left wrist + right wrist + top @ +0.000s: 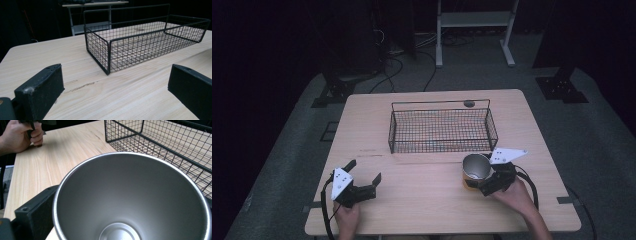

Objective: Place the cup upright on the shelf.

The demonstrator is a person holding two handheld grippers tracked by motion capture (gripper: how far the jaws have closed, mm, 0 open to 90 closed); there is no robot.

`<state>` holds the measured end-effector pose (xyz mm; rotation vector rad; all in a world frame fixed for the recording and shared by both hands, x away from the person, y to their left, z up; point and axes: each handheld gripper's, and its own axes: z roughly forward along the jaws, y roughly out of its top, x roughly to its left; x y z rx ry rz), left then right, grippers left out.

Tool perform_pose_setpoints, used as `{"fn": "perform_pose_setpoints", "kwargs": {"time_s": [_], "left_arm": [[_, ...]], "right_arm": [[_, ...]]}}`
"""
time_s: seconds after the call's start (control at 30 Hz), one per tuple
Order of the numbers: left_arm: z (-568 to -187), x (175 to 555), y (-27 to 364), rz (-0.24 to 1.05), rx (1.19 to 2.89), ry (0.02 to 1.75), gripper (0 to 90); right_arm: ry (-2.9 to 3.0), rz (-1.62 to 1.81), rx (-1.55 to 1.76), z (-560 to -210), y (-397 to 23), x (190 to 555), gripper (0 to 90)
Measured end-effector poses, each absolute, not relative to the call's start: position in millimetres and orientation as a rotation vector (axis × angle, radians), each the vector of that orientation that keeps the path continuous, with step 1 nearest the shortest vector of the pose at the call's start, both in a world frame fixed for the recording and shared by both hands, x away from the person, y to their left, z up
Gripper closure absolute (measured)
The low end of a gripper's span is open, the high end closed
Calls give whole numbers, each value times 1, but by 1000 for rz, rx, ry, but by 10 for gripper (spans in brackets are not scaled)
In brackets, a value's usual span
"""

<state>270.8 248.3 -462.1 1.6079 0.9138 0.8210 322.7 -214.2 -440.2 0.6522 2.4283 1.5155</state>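
Note:
A steel cup (475, 166) with a yellowish outer wall is near the table's front right, just in front of the black wire basket (439, 150). My right gripper (482, 184) is shut on it from the near side. In the right gripper view the cup's open mouth (130, 200) faces the camera, and one black finger (37, 207) presses on its left wall. I cannot tell whether the cup rests on the table or hangs just above it. My left gripper (365, 170) stands open at the front left, nothing between its jaws (116, 80).
The basket (109, 53) is empty and sits mid-table, its long side facing me. Bare wooden tabletop (422, 195) lies between the two grippers. The other hand (17, 137) shows at the top left of the right gripper view. Cables and stand legs are on the floor beyond.

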Motion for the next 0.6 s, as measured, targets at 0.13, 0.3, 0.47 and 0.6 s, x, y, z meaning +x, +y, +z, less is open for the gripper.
{"fn": "perform_pose_setpoints", "kwargs": {"time_s": [0.13,0.3,0.47,0.6], "left_arm": [[-462,271,248,821,1606,914,0],[-462,271,248,823,1609,913,0],[-462,271,248,822,1608,913,0],[-462,271,248,822,1608,912,0]], "right_arm": [[2435,1500,672,-441,-215,324,0],[2432,1497,684,-441,-218,325,8],[2434,1520,669,-440,-220,324,51],[2436,1527,664,-440,-220,324,96]]}}
